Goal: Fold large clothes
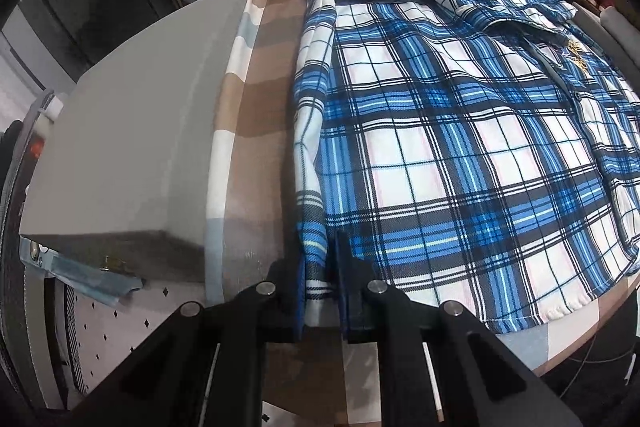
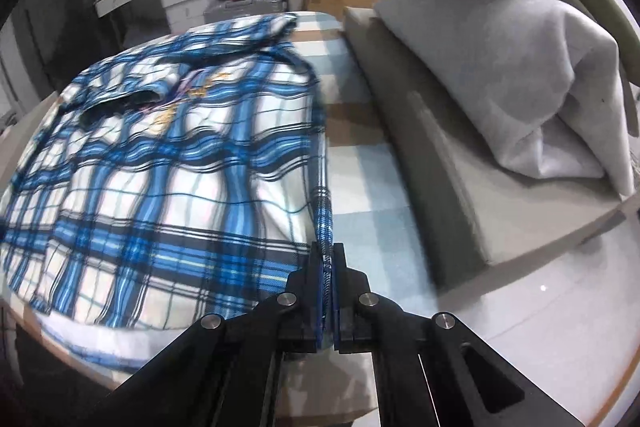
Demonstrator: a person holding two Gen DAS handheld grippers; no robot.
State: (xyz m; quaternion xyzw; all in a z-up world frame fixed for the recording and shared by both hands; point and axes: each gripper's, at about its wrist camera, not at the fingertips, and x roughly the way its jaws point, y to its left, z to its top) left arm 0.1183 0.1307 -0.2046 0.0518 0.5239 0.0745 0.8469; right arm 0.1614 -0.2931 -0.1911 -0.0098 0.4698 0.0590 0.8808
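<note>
A blue plaid shirt (image 1: 460, 131) lies spread on a checked bed sheet (image 1: 256, 131); the left claw (image 1: 320, 267) is clenched on its near left hem; the right claw (image 2: 327, 259) grips its right edge, beside a grey cushion (image 2: 440, 163).

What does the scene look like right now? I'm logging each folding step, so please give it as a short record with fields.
garment: blue plaid shirt, spread out flat
surface: checked bedsheet
left gripper: jaws shut on the shirt's near left edge
right gripper: jaws shut on the shirt's near right edge
beside shirt, left: grey cushion
beside shirt, right: grey folded blanket
fold status: no fold visible yet
</note>
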